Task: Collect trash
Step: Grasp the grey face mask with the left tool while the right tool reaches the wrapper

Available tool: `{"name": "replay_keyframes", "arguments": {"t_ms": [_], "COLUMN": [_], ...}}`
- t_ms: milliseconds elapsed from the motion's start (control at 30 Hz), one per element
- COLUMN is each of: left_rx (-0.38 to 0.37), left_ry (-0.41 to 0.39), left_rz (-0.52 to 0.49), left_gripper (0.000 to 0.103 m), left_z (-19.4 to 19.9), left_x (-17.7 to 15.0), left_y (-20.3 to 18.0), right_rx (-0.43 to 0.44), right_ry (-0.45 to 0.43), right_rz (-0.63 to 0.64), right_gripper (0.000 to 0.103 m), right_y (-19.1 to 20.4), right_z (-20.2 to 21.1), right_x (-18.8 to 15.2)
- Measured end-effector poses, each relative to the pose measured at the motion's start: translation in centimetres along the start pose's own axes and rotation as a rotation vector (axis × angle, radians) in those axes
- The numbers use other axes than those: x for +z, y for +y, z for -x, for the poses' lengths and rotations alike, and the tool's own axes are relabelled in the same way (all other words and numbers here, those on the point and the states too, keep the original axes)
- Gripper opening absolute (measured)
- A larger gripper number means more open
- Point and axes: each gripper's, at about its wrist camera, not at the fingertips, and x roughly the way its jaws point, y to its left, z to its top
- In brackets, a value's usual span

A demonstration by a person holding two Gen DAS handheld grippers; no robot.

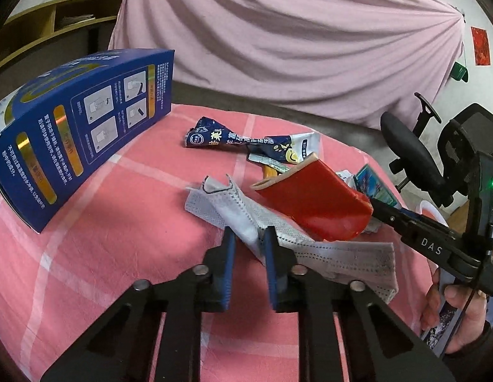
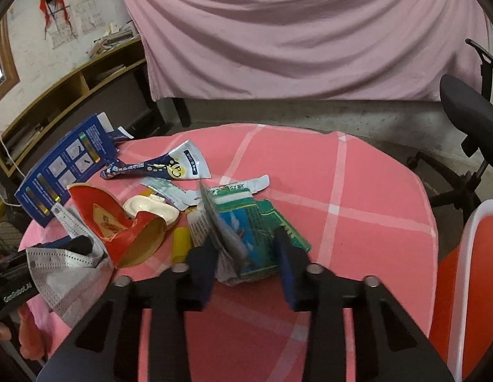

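Trash lies on a round table under a pink checked cloth (image 2: 357,191). My left gripper (image 1: 249,238) is shut on a grey face mask (image 1: 326,254), which also shows in the right wrist view (image 2: 68,270). A crushed red cup (image 1: 316,203) lies just beyond it, also seen from the right wrist (image 2: 125,232). My right gripper (image 2: 243,248) is open, its fingers on either side of a flattened green and blue carton (image 2: 256,238). A twisted blue snack wrapper (image 1: 246,143) lies farther back (image 2: 163,167).
A tall blue box (image 1: 77,130) lies at the table's left side (image 2: 65,172). A cream lid (image 2: 151,210), a yellow piece (image 2: 181,242) and paper scraps (image 2: 240,187) lie mid-table. A black office chair (image 2: 469,121) and a red and white bin (image 2: 462,286) stand at the right.
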Motion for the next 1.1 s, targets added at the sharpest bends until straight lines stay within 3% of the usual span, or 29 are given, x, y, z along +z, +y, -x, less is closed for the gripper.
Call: {"name": "replay_keyframes", "arguments": {"t_ms": [67, 267, 500, 833, 967, 1100], "left_rx": [-0.007, -0.03, -0.048, -0.023, -0.009, 0.003], "left_ry": [-0.003, -0.039, -0.096, -0.226, -0.25, -0.229], "left_rz": [0.004, -0.003, -0.032, -0.097, -0.13, -0.141], "left_gripper": [0.006, 0.002, 0.001, 0.001, 0.001, 0.001], "left_z": [0.1, 1.4, 3.4, 7.2, 7.9, 7.7], "left_x": [0.1, -0.3, -0.6, -2.9, -4.0, -4.9], "left_y": [0.2, 0.2, -0.2, -2.6, -4.1, -5.3], "right_rx": [0.011, 0.035, 0.062, 0.079, 0.093, 0.105], "right_ry": [0.003, -0.001, -0.039, -0.193, -0.245, -0.244], "right_rz": [-0.006, -0.015, -0.022, 0.012, 0.019, 0.0], "right_gripper": [0.014, 0.007, 0.005, 0.004, 0.003, 0.004], "right_y": [0.0, -0.1, 0.2, 1.3, 1.5, 1.1], "right_z": [0.0, 0.5, 1.7, 6.1, 7.7, 8.3], "right_x": [-0.1, -0.6, -1.4, -3.6, -4.2, -4.6]}}
